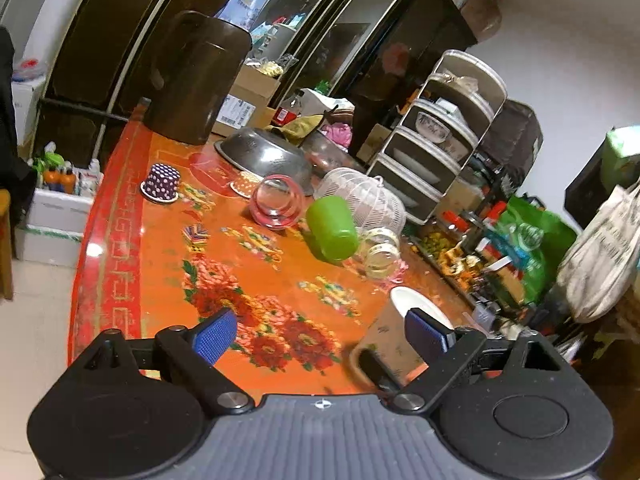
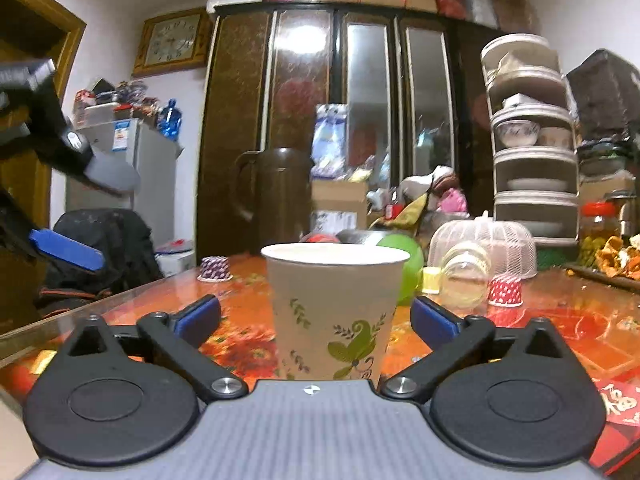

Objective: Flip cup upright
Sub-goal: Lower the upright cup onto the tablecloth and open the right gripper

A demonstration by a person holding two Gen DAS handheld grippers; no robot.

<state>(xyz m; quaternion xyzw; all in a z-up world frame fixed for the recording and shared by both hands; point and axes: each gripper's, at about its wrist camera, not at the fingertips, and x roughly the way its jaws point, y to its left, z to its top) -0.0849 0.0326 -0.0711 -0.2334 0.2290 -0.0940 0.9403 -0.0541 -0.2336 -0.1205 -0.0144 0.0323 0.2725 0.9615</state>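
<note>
A paper cup [image 2: 334,312] with green leaf prints stands upright on the orange floral table [image 2: 240,300], mouth up. My right gripper [image 2: 316,320] is open, one blue pad on each side of the cup, with gaps to its wall. In the left wrist view the same cup [image 1: 394,332] sits by the right fingertip [image 1: 426,334]. My left gripper [image 1: 320,334] is open and empty above the table [image 1: 168,248]. It also shows at the left edge of the right wrist view [image 2: 64,248].
A green cup [image 1: 332,228] and glass jars [image 1: 276,200] lie on their sides mid-table. A purple dotted cup [image 1: 161,182] stands inverted. A metal bowl [image 1: 264,158], a white mesh cover [image 1: 366,200], a brown jug [image 1: 192,80] and a dish rack [image 1: 440,136] stand behind.
</note>
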